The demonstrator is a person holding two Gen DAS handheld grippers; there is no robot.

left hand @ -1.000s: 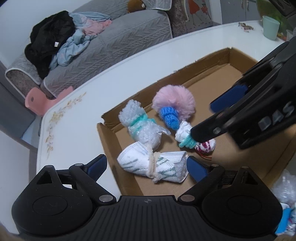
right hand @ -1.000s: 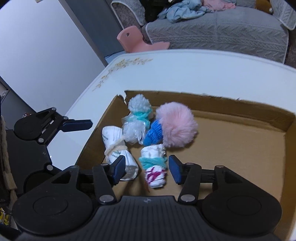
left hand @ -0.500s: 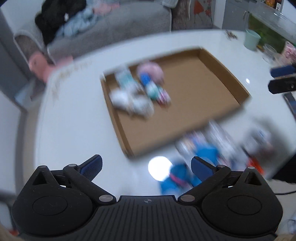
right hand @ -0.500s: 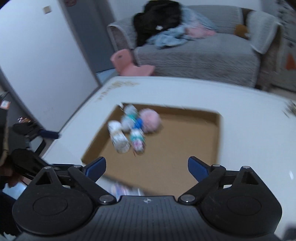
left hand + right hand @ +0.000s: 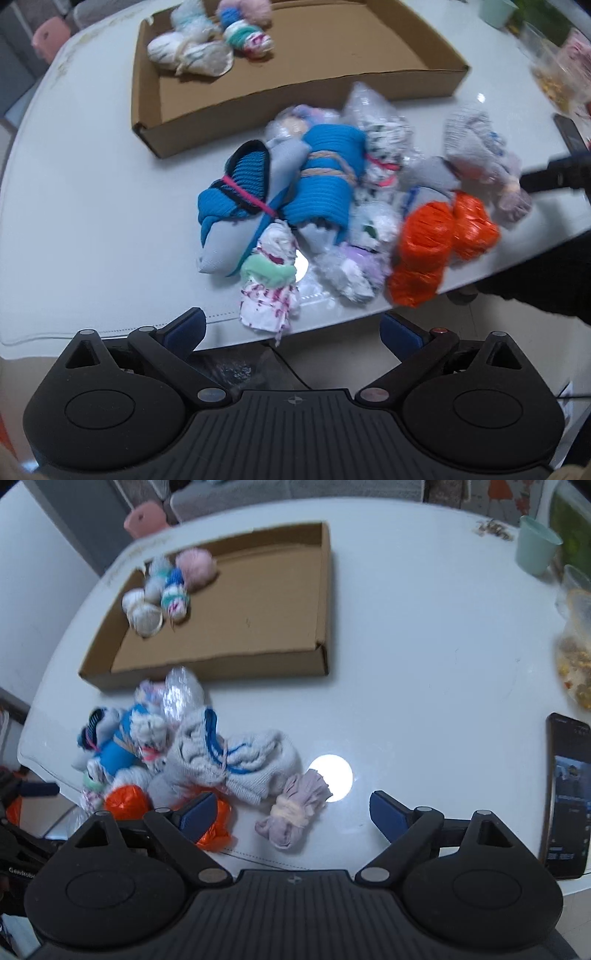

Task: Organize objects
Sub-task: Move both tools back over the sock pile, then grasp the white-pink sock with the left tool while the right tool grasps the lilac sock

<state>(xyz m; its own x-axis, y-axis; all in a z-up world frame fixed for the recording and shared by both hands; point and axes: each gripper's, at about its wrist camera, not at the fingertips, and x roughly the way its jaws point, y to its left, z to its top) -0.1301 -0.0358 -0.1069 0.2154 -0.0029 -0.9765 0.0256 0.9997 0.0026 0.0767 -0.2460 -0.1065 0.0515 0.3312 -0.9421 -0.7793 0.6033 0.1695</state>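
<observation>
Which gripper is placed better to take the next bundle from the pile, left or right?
Probably right. The right gripper is open with the lilac bundle lying apart from the pile, almost between its jaws. The left gripper, also open, faces the crowded pile.

The left gripper (image 5: 291,330) and right gripper (image 5: 291,810) look alike: matte black plastic, a ribbed centre plate with a small cross mark, round discs either side, silver rivets on angled arms, and dark blue finger pads (image 5: 186,326).
</observation>
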